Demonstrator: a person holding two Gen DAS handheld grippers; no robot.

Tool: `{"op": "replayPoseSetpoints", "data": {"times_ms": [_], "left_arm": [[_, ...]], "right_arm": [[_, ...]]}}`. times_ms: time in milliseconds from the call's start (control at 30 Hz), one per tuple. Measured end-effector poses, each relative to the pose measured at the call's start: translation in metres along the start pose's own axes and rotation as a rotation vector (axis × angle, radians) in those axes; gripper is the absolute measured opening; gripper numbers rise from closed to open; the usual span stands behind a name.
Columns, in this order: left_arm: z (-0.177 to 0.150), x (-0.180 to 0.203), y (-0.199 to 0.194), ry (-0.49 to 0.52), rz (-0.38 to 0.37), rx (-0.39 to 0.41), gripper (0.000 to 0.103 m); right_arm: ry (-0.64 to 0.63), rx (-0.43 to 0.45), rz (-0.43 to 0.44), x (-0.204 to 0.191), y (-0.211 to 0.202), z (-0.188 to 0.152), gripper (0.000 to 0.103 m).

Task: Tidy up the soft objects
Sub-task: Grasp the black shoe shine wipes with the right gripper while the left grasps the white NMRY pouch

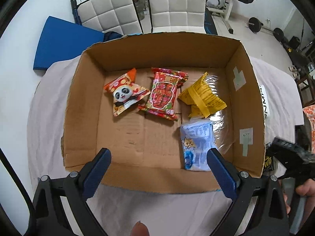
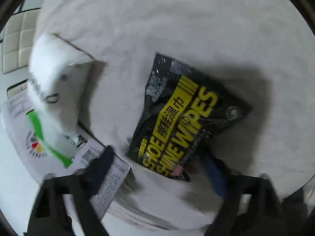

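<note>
A cardboard box (image 1: 82,106) stands on a white cloth. Inside lie a panda snack pack (image 1: 126,93), a red snack pack (image 1: 164,94), a yellow pack (image 1: 202,96) and a pale blue pack (image 1: 196,145). My left gripper (image 1: 158,158) is open and empty over the box's near wall. My right gripper (image 2: 159,161) is open, its fingers either side of the near end of a black and yellow shoe shine wipes pack (image 2: 183,116) lying on the cloth. The right gripper also shows at the right edge of the left wrist view (image 1: 291,157).
A white box with a green stripe (image 2: 49,137) lies left of the wipes pack. An orange pack (image 1: 310,118) sits at the far right. White chairs (image 1: 175,5), a blue mat (image 1: 65,43) and gym weights (image 1: 256,24) stand behind the table.
</note>
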State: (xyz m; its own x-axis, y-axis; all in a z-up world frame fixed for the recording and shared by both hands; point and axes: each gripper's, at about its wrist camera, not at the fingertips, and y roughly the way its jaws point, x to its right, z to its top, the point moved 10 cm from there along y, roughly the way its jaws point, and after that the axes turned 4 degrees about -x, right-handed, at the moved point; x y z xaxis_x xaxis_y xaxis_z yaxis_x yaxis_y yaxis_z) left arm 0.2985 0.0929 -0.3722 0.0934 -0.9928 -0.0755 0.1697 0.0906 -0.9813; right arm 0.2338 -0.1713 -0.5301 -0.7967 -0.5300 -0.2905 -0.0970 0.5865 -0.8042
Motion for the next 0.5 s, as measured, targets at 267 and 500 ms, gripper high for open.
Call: {"op": "replayPoseSetpoints", "data": {"times_ms": [267, 500], "left_arm": [[0.027, 0.047, -0.02, 0.131, -0.053, 0.023, 0.1], [0.076, 0.165, -0.056, 0.565, -0.017, 0.077, 0.1]], "right_arm": [[-0.212, 0.003, -0.167, 0.005, -0.02, 0.006, 0.031], [-0.477, 0.074, -0.472, 0.021, -0.062, 0.035, 0.031]]}}
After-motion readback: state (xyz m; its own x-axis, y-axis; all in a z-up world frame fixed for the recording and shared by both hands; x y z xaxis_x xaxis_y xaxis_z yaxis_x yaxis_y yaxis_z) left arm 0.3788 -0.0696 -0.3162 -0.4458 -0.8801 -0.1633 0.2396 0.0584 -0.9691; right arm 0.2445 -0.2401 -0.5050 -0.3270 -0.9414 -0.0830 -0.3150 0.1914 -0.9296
